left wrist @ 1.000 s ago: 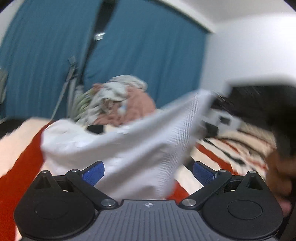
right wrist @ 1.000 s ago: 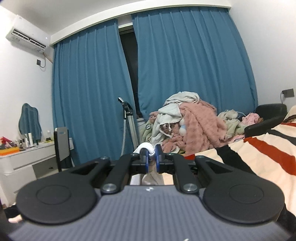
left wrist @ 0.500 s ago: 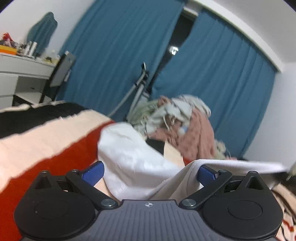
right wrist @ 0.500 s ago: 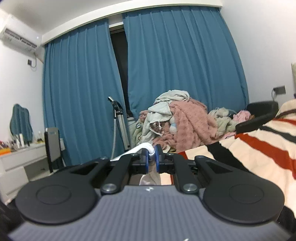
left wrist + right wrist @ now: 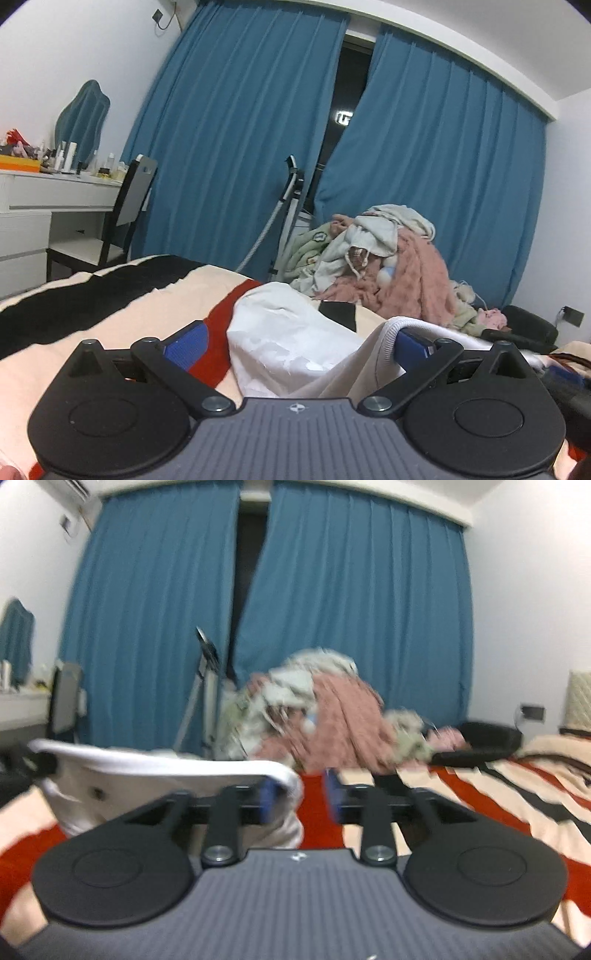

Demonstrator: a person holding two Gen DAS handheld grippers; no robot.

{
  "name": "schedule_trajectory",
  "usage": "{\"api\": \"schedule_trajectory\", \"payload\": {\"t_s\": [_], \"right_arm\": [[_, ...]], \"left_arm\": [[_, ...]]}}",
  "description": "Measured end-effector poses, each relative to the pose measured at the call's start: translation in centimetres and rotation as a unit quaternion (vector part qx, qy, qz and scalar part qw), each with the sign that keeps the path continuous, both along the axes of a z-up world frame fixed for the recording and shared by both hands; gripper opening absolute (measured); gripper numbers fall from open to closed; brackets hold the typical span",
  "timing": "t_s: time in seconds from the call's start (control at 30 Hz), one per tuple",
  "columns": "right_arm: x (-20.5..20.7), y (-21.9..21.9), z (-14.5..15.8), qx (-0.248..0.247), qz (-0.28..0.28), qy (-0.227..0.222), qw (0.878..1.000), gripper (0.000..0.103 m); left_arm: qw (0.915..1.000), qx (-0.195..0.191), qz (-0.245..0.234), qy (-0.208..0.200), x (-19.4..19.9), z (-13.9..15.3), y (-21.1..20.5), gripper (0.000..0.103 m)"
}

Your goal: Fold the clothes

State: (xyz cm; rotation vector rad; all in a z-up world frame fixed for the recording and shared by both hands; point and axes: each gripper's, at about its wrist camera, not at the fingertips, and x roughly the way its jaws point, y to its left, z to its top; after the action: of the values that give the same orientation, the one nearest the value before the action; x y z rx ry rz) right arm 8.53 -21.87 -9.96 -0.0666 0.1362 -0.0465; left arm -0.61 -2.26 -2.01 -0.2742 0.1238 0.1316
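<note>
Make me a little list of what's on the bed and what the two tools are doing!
surface: striped bed cover
garment: white garment, crumpled on the cover
left tool: open, garment between its fingers, ribbed edge against the right finger
right tool: open, garment's edge beside its left finger
background: clothes pile, blue curtains

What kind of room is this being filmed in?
Most likely a bedroom in someone's home. A striped blanket covers what looks like a bed, a heap of clothes sits before blue curtains, and a dressing table holds bottles.
</note>
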Motion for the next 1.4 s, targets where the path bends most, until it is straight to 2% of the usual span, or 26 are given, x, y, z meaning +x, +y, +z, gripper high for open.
{"api": "schedule_trajectory", "payload": {"t_s": [0.13,0.17,0.3,0.4,0.5,0.57,0.67,0.87,0.9,0.93,1.03,1.1,1.2,1.27,1.4], "right_arm": [[3.0,-1.1,-2.1,0.036,0.003,0.093,0.995,0.054],[2.8,-1.2,-1.9,0.039,-0.001,0.082,0.996,0.054],[0.3,-1.2,0.0,0.031,-0.031,-0.02,0.999,0.054],[-2.1,-1.1,1.4,0.028,-0.04,-0.104,0.993,0.054],[-3.9,-0.8,2.1,0.019,-0.042,-0.164,0.985,0.054],[-4.6,-0.7,2.3,0.017,-0.043,-0.18,0.983,0.054],[-5.0,-0.5,2.4,0.015,-0.044,-0.19,0.981,0.054],[-5.0,-1.0,2.2,0.022,-0.056,-0.184,0.981,0.054],[-4.9,-1.0,2.3,0.023,-0.06,-0.181,0.981,0.054],[-4.6,-1.3,2.2,0.024,-0.065,-0.175,0.982,0.054],[-3.6,-2.5,1.9,0.037,-0.081,-0.143,0.986,0.054],[-2.6,-3.7,1.4,0.067,-0.085,-0.103,0.989,0.054],[-1.2,-5.3,0.3,0.106,-0.07,-0.015,0.992,0.054],[-0.4,-6.0,-0.7,0.128,-0.052,0.051,0.989,0.054],[0.6,-5.1,-2.3,0.147,-0.01,0.141,0.979,0.055]], "left_arm": [[0.9999,-0.001,0.001,0.013,0.6,-0.3,0.0,0.103],[0.9999,0.0,0.0,0.016,0.6,-0.5,0.0,0.103],[0.9997,-0.001,-0.005,0.025,1.1,-1.2,-0.1,0.103],[0.9992,-0.011,-0.019,0.035,1.6,-1.7,0.0,0.103],[0.9983,-0.003,-0.035,0.046,2.1,-2.3,-0.6,0.103],[0.997,0.01,-0.044,0.064,2.8,-3.0,-1.3,0.103],[0.9917,0.014,-0.059,0.113,4.2,-4.8,-1.9,0.103],[0.9712,0.009,-0.091,0.22,7.2,-8.7,-3.0,0.103],[0.9683,0.01,-0.094,0.231,7.5,-9.1,-3.0,0.103],[0.9709,0.013,-0.085,0.224,7.3,-9.0,-2.6,0.103],[0.987,0.023,-0.027,0.156,6.0,-6.9,-0.8,0.103],[0.9933,0.031,0.011,0.111,5.2,-5.5,0.4,0.103],[0.9964,0.041,0.05,0.055,4.4,-3.6,1.8,0.103],[0.9964,0.049,0.049,0.049,4.7,-3.2,2.1,0.103],[0.9956,0.043,0.04,0.074,5.3,-3.7,2.2,0.103]]}}
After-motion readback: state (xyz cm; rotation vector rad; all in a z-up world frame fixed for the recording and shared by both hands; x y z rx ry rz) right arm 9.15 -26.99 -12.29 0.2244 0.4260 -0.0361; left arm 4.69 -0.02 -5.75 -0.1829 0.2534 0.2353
